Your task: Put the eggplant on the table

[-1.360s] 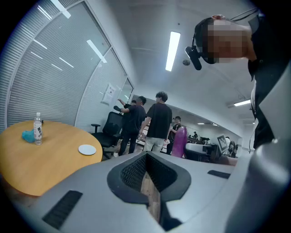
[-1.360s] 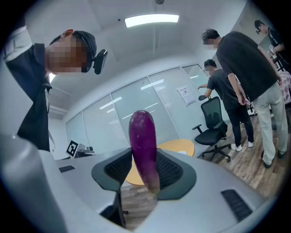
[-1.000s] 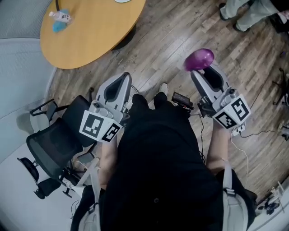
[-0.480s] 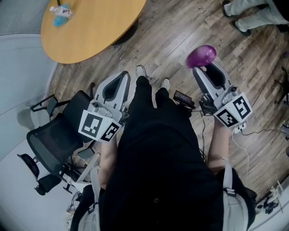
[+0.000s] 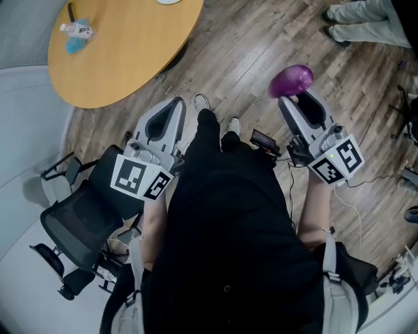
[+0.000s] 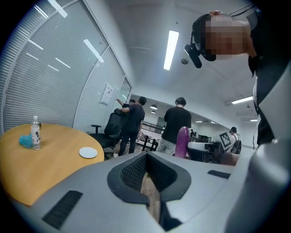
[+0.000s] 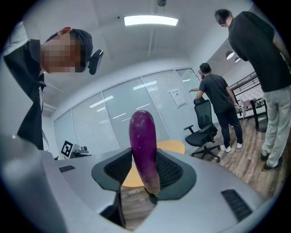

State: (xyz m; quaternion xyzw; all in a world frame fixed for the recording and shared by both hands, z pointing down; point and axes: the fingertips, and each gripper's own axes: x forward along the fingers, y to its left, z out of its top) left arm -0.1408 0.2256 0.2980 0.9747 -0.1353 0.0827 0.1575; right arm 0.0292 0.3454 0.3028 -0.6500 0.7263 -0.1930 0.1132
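A purple eggplant [image 5: 291, 79] stands upright between the pads of my right gripper [image 5: 295, 99], held above the wooden floor. In the right gripper view the eggplant [image 7: 143, 145] fills the gap of the right gripper [image 7: 144, 172], stem end down. The round wooden table [image 5: 124, 45] lies ahead to the left, and its top [image 6: 41, 159] shows left of my left gripper [image 6: 146, 159]. The left gripper [image 5: 172, 106] hangs over the floor near the table's edge, its jaws together with nothing in them.
A clear bottle [image 5: 77, 29] and a blue object [image 5: 73, 44] rest on the table, with a white plate [image 6: 88, 152] farther along. A black office chair [image 5: 85, 209] stands at my left. Someone's legs [image 5: 366, 19] are at the top right; people [image 6: 175, 123] stand beyond.
The left gripper has drifted a little forward and left. The feet have stepped forward towards the table. The right gripper keeps the eggplant in the same place.
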